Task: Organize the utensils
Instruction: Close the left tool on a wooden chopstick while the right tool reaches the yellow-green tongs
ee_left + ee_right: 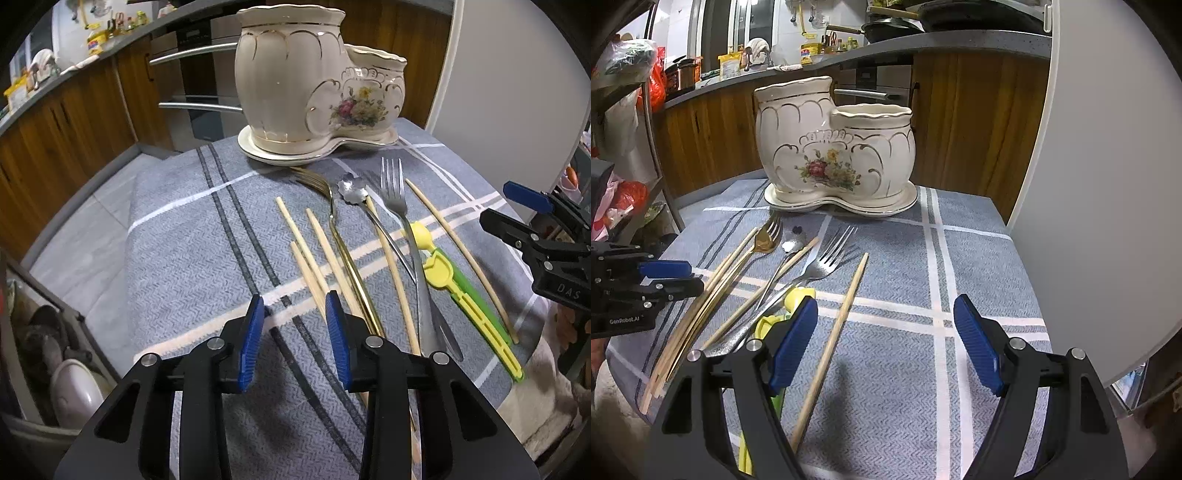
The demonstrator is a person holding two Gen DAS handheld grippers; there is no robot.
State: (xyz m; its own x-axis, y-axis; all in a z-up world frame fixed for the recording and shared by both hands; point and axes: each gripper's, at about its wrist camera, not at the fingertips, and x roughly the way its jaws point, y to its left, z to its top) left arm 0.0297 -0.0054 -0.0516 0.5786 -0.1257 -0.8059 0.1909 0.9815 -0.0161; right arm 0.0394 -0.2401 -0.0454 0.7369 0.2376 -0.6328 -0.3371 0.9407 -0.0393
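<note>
A cream ceramic two-pot utensil holder (pixel 310 85) (pixel 834 147) stands at the far end of the cloth. In front of it lie several wooden chopsticks (pixel 306 254), a gold fork (pixel 332 221) (pixel 766 236), a flower-shaped spoon (pixel 352 190), a silver fork (pixel 397 199) (pixel 827 258) and a yellow-green utensil (pixel 465 291). One chopstick (pixel 838 325) lies apart on the right. My left gripper (pixel 295 314) is open and empty over the cloth, left of the chopsticks. My right gripper (pixel 886 317) is open and empty, its left finger (pixel 792 339) over the yellow utensil.
A grey checked cloth (pixel 192 236) (pixel 979 266) covers the small table. A white panel (pixel 1108 184) stands at the right. Wooden kitchen cabinets (pixel 975 110) are behind. The other gripper shows at each view's edge: the right one (pixel 535 221), the left one (pixel 646 280).
</note>
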